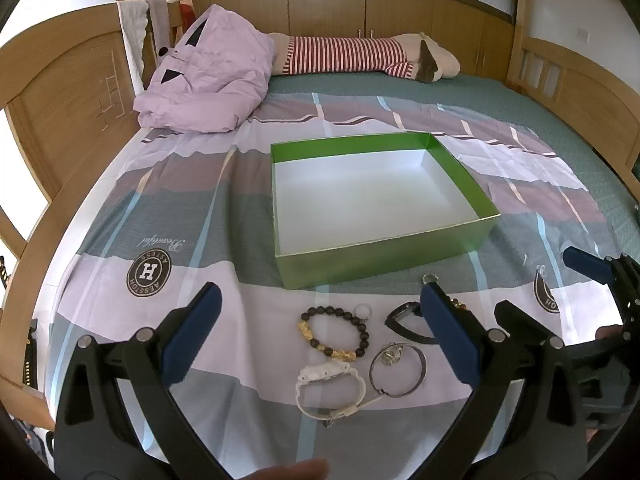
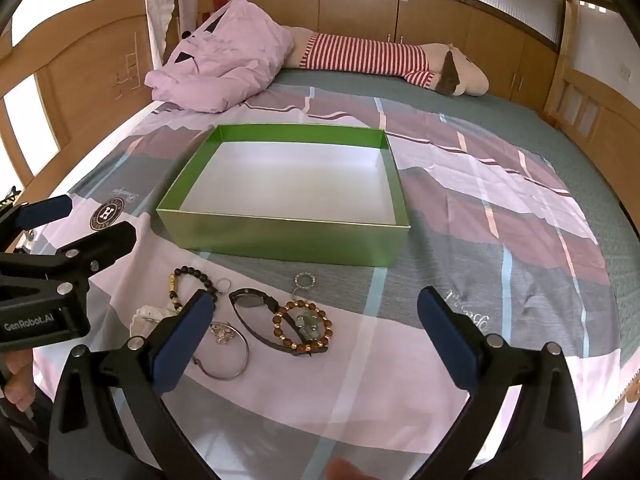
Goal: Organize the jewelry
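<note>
1. Blue-padded fingers (image 1: 452,332) of the left gripper (image 1: 320,316) stand spread wide with nothing between the pads, tilted down over the near part of the bed (image 1: 560,128); the jewelry shows on the sheet through their gap.
2. Spread just as wide and holding nothing is the right gripper (image 2: 316,320), to the right of the left one; most of the jewelry lies at its left finger.
3. Nearest in the jewelry cluster lie a white watch (image 1: 330,388) and, just right of it, a thin silver bangle (image 1: 398,370) with a small silver charm inside its loop.
4. Just beyond them is a dark bead bracelet with gold charms (image 1: 334,330), with a small ring (image 1: 363,311) at its far right edge.
5. Right of these lies a black watch (image 2: 256,308), and a brown-and-gold bead bracelet with a pale green charm (image 2: 303,326) rests over its strap.
6. Slightly farther is a small sparkly ring pendant (image 2: 305,281), close to the box.
7. Beyond the cluster an open green box with a white inside (image 1: 380,254) sits on the patchwork sheet (image 1: 520,152), apart from the jewelry.
8. At the far left lies a crumpled lilac quilt (image 1: 212,76), and along the far edge a plush toy in red-and-white stripes (image 1: 348,56), before wooden cabinets (image 1: 400,12).
</note>
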`<move>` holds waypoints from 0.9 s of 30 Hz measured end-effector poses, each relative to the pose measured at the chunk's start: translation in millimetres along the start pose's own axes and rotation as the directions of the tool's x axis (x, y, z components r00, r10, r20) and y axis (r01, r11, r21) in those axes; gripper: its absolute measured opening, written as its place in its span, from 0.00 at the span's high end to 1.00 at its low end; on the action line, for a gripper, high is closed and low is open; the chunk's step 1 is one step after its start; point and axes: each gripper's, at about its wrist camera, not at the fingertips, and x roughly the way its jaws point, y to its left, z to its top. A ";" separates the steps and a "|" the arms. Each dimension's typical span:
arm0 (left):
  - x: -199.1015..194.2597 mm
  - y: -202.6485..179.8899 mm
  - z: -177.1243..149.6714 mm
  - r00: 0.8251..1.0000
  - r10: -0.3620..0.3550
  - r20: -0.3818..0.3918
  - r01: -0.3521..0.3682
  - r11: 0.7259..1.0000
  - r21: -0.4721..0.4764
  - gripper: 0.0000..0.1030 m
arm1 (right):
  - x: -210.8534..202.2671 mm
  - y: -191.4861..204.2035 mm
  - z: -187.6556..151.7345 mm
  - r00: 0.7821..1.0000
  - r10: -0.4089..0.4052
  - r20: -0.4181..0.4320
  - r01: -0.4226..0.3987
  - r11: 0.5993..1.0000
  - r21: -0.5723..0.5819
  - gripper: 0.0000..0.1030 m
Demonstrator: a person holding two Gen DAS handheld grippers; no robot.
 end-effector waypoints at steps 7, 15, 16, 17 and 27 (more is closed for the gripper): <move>1.5 -1.4 -1.2 1.000 0.003 -0.001 -0.003 1.000 0.001 0.02 | 0.0 2.3 -0.4 1.000 -0.002 0.001 0.002 1.000 -0.004 0.01; 2.1 -0.6 -2.7 1.000 0.002 -0.002 -0.002 1.000 0.001 0.02 | 0.8 2.9 -1.0 1.000 -0.004 0.002 0.004 1.000 -0.003 0.01; 1.9 -0.9 -1.9 1.000 0.003 -0.004 -0.003 1.000 0.002 0.02 | 0.3 2.4 -0.8 1.000 -0.003 0.002 0.003 1.000 -0.003 0.01; 3.2 -0.8 -3.3 1.000 0.004 -0.004 -0.004 1.000 0.003 0.02 | 0.9 2.7 -0.9 1.000 -0.002 0.001 0.002 1.000 -0.003 0.01; 3.1 0.7 -2.6 1.000 0.003 -0.006 -0.003 1.000 0.002 0.02 | 1.2 3.5 -1.2 1.000 -0.004 0.001 0.004 1.000 -0.004 0.01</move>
